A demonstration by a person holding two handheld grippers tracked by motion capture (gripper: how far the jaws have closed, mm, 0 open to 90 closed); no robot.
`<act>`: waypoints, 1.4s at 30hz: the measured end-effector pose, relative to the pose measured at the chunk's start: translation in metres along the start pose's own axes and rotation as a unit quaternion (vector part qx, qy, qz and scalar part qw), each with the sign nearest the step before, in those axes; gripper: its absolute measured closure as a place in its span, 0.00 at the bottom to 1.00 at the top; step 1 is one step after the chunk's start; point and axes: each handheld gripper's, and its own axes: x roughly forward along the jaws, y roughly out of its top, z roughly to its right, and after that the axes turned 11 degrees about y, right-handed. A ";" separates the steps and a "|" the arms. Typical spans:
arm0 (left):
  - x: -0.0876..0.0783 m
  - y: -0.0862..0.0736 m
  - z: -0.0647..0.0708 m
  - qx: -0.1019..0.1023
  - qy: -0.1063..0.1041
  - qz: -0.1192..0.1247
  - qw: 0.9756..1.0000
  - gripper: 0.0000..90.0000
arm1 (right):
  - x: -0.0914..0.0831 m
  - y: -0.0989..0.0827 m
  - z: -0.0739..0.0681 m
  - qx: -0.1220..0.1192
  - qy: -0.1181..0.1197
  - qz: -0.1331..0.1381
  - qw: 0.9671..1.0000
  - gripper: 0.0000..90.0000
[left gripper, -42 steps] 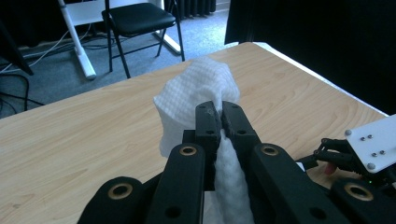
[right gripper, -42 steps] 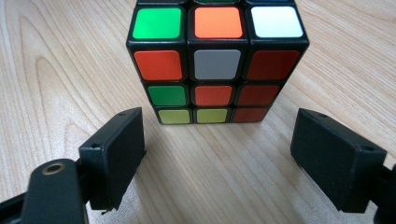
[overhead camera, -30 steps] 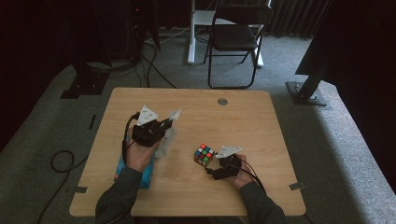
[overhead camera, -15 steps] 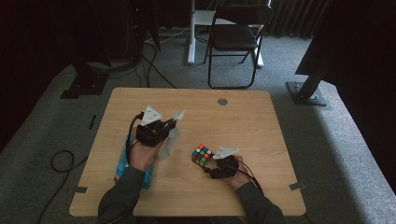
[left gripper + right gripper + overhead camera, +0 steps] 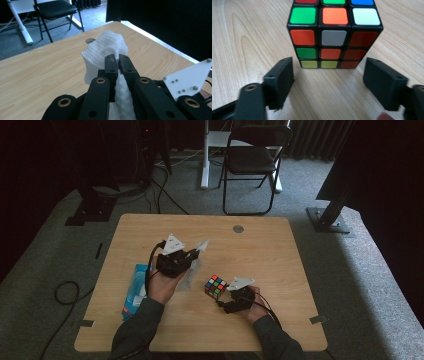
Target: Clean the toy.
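Observation:
A scrambled colour cube (image 5: 215, 286) (image 5: 334, 35) rests on the wooden table (image 5: 260, 250). My right gripper (image 5: 229, 296) (image 5: 328, 72) stands open just in front of it, jaws spread wider than the cube and not touching it. My left gripper (image 5: 196, 254) (image 5: 118, 60) is shut on a white tissue (image 5: 197, 255) (image 5: 105, 52), held above the table left of the cube; the tissue bunches up past the jaw tips and trails down between them.
A blue tissue pack (image 5: 135, 287) lies on the table under the left forearm. A round grommet (image 5: 238, 228) sits near the table's far edge. A folding chair (image 5: 250, 160) stands on the carpet beyond the table.
The left gripper has carried the tissue rightward, nearer the cube. The right gripper has stayed behind the cube, open.

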 end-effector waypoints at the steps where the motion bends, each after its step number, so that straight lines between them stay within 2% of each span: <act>1: 0.001 0.000 0.002 0.003 -0.002 -0.002 1.000 0.97 | 0.000 0.000 0.000 0.002 0.001 -0.001 1.000 0.22; 6: 0.006 0.002 0.013 0.012 -0.012 -0.005 1.000 0.96 | -0.002 -0.001 0.002 0.006 0.009 -0.003 1.000 0.17; 10: 0.009 0.004 0.020 0.019 -0.019 -0.006 1.000 0.96 | -0.004 -0.003 0.004 0.010 0.009 -0.003 1.000 0.17; 17: 0.014 0.006 0.032 0.026 -0.033 -0.009 0.999 0.96 | -0.010 -0.007 0.011 0.030 0.014 0.008 0.999 0.17; 24: 0.010 0.015 0.044 0.033 -0.048 0.007 0.998 0.96 | -0.011 -0.007 0.013 0.034 0.013 0.009 0.999 0.17; 26: 0.008 0.018 0.048 0.040 -0.048 0.010 0.998 0.96 | -0.012 -0.008 0.014 0.036 0.011 0.010 0.999 0.17; 34: 0.025 0.000 0.049 0.028 -0.050 -0.016 0.998 0.96 | -0.015 -0.010 0.018 0.045 0.008 0.014 0.999 0.17; 35: 0.032 -0.008 0.049 0.023 -0.051 -0.028 0.998 0.96 | -0.015 -0.010 0.019 0.044 0.008 0.014 0.999 0.17; 38: 0.038 -0.015 0.049 0.016 -0.055 -0.039 0.998 0.96 | -0.015 -0.010 0.019 0.044 0.007 0.013 0.999 0.17; 42: 0.044 -0.024 0.050 0.021 -0.047 -0.052 0.997 0.96 | -0.015 -0.010 0.018 0.041 0.005 0.013 0.999 0.17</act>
